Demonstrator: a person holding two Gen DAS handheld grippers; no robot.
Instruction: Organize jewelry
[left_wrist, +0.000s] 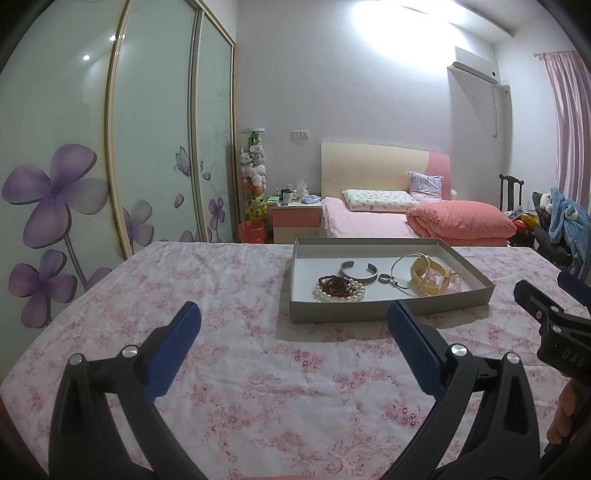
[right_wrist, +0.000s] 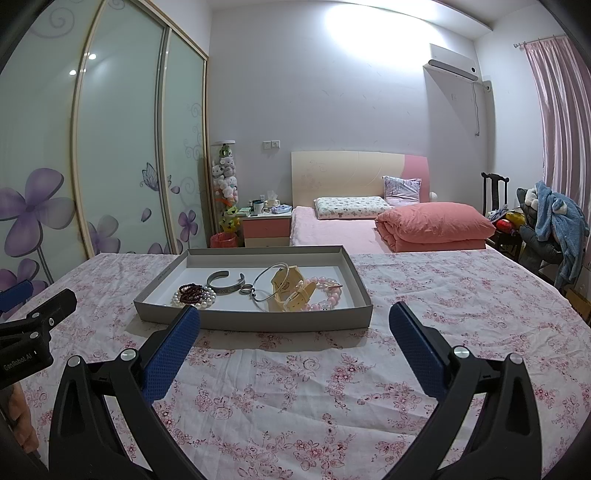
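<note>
Grey shallow cardboard tray (right_wrist: 255, 320) on the pink floral tablecloth (right_wrist: 295, 398) of the table, holding the jewelry — white pearl bracelet (right_wrist: 192, 301) ringed around dark red beads (right_wrist: 192, 291), open silver cuff bangle (right_wrist: 225, 282), small silver ring (right_wrist: 245, 290), thin wire bangle (right_wrist: 271, 284), cream watch strap (right_wrist: 291, 291), pink bead bracelet (right_wrist: 328, 291). Nearer the cameras, left claw (left_wrist: 294, 314) and right claw (right_wrist: 294, 316) — both spread wide, gripping nothing, just short of the tray's near wall. Beyond, a pink bed (right_wrist: 354, 225).
</note>
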